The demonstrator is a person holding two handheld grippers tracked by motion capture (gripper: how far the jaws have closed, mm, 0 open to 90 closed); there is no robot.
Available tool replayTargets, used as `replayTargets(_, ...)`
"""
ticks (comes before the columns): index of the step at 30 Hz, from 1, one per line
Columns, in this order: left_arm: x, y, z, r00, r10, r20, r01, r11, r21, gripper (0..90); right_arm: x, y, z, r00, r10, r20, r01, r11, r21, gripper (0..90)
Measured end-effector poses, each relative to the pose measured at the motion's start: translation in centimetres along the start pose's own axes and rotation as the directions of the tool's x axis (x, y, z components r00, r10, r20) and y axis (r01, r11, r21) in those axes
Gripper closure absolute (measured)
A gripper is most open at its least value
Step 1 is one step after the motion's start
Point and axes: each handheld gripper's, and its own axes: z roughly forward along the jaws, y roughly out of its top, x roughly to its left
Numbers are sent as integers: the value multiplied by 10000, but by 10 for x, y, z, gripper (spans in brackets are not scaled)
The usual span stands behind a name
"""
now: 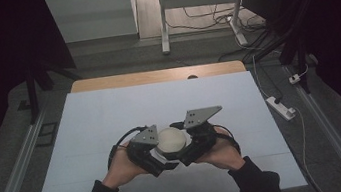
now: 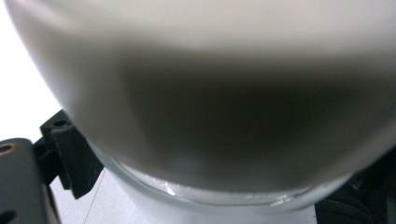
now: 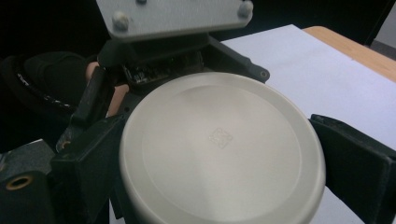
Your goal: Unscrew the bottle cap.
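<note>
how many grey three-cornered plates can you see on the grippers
2: one grey plate tops the left gripper, left of the cream lid; the other plate tops the right gripper.

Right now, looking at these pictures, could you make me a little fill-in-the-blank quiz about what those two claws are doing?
1. Both claws meet around a jar with a cream-coloured ____ on top.
2. The lid is ____ in outline.
3. The right claw has one black jaw on each ____ of the lid.
4. The jar sits over a ____ sheet covering the table.

Missing words: lid; round; side; white
</note>
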Motion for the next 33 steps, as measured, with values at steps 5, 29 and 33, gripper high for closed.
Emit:
replayTargets(5,0,-1,2,9999,-36,-101,36,10000,19,74,1,1,-1,9999,-77,147,78,9999,-68,67)
replayTargets(29,11,-10,-4,9954,-309,-904,296,9994,-161,74,-3,0,-18,9947,73,1027,-43,9996,-295,67)
replayTargets(33,12,-11,-4,9935,-414,-1065,394,9990,-205,74,-3,-1,-20,9938,123,1103,-91,9995,-298,67)
